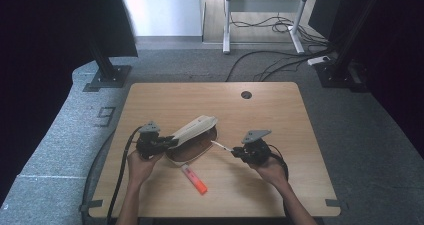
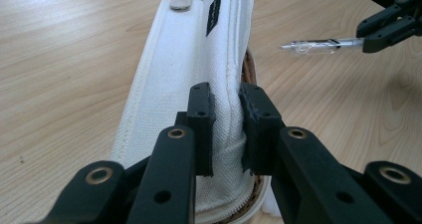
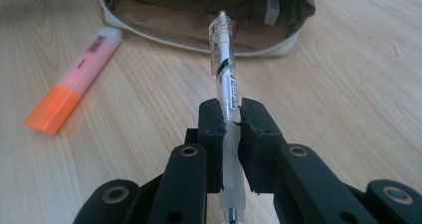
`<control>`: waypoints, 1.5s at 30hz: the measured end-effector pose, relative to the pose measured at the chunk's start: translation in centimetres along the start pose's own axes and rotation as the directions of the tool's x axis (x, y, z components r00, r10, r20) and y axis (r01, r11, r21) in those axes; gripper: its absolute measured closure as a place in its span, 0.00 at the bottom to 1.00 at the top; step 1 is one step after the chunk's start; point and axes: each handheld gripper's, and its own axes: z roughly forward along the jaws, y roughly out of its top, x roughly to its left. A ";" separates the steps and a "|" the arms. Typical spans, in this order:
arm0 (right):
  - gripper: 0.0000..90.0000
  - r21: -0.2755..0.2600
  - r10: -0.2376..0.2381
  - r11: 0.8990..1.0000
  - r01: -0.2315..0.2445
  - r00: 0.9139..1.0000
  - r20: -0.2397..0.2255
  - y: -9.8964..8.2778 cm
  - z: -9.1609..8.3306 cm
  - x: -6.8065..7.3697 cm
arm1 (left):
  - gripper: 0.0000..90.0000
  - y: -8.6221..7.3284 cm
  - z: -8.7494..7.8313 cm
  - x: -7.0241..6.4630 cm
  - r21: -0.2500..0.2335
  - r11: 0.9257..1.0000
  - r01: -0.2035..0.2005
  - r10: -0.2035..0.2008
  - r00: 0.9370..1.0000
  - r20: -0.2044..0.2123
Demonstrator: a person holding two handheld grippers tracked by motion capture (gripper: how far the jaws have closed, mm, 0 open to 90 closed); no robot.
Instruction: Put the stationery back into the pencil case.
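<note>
A white fabric pencil case (image 1: 195,130) with a brown lining lies open at the table's middle. My left gripper (image 1: 167,142) is shut on its raised lid; in the left gripper view the pads pinch the white lid (image 2: 199,64) at its zip edge, with my left gripper (image 2: 226,127) low in the frame. My right gripper (image 1: 234,152) is shut on a clear pen (image 1: 221,146), whose tip points at the case. In the right gripper view the pen (image 3: 225,69) sticks up from between the pads of my right gripper (image 3: 229,122), in front of the case's open mouth (image 3: 199,20).
An orange and pink highlighter (image 1: 194,179) lies on the wooden table (image 1: 280,115) in front of the case, also seen as the highlighter (image 3: 72,82) left of the pen. A cable hole (image 1: 246,94) sits near the far edge. Floor cables and stand bases lie beyond the table.
</note>
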 end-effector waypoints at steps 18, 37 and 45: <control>0.87 0.037 -0.048 0.998 0.049 0.998 -0.030 3.4 4.4 0.2 | 0.85 0.0 0.0 0.0 -0.005 1.000 0.004 -0.004 1.000 0.003; 0.87 0.064 -0.115 0.991 0.119 0.992 -0.058 5.9 9.6 1.7 | 0.85 0.0 0.0 0.0 -0.002 1.000 0.002 -0.002 1.000 0.006; 0.87 0.066 -0.144 0.987 0.149 0.987 -0.077 6.9 11.2 2.1 | 0.85 0.0 0.0 0.0 -0.001 1.000 0.003 -0.003 1.000 0.008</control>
